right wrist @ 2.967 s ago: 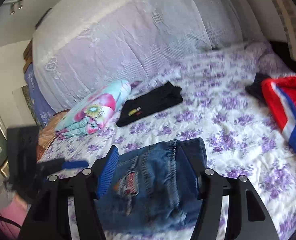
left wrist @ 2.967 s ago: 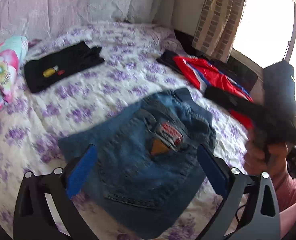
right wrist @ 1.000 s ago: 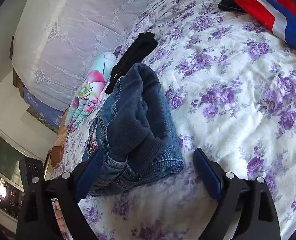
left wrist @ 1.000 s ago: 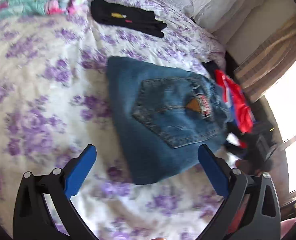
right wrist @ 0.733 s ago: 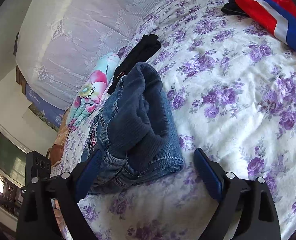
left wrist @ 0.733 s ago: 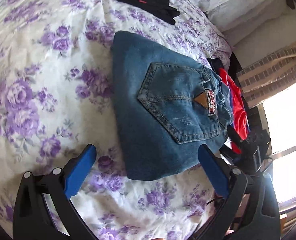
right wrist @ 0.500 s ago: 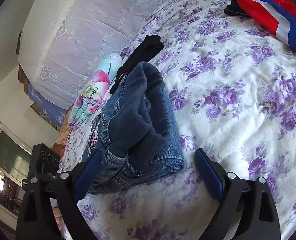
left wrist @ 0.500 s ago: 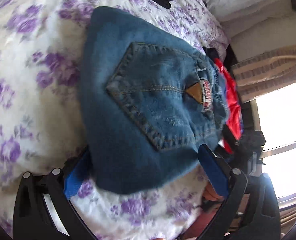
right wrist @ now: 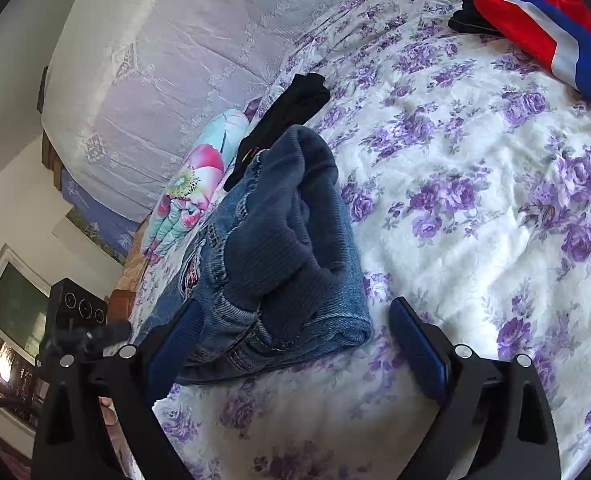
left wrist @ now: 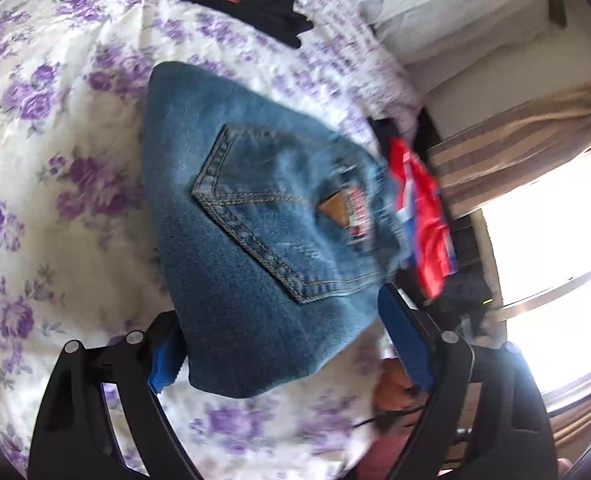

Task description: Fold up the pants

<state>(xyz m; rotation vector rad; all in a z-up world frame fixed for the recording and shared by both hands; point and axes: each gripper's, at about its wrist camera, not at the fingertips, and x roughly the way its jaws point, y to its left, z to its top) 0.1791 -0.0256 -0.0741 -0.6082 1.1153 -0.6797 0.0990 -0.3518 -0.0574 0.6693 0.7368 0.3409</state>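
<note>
Since half a second earlier, the left gripper (left wrist: 283,344) had pushed further in over the folded pants (left wrist: 263,232), so their near edge now lay between its jaws and hid most of the left blue pad. Both sets of jaws stood wide apart, gripping nothing. The pants rested as a thick denim bundle on the flowered bed (right wrist: 475,184), pocket side up, with the black garment (left wrist: 235,4) beyond them and the red and blue garment (right wrist: 543,28) well apart. From the pants, the right gripper (right wrist: 295,344) sat at the waistband end, its jaws straddling that end. Judging by this, both were equally near for a squeeze or lift.
</note>
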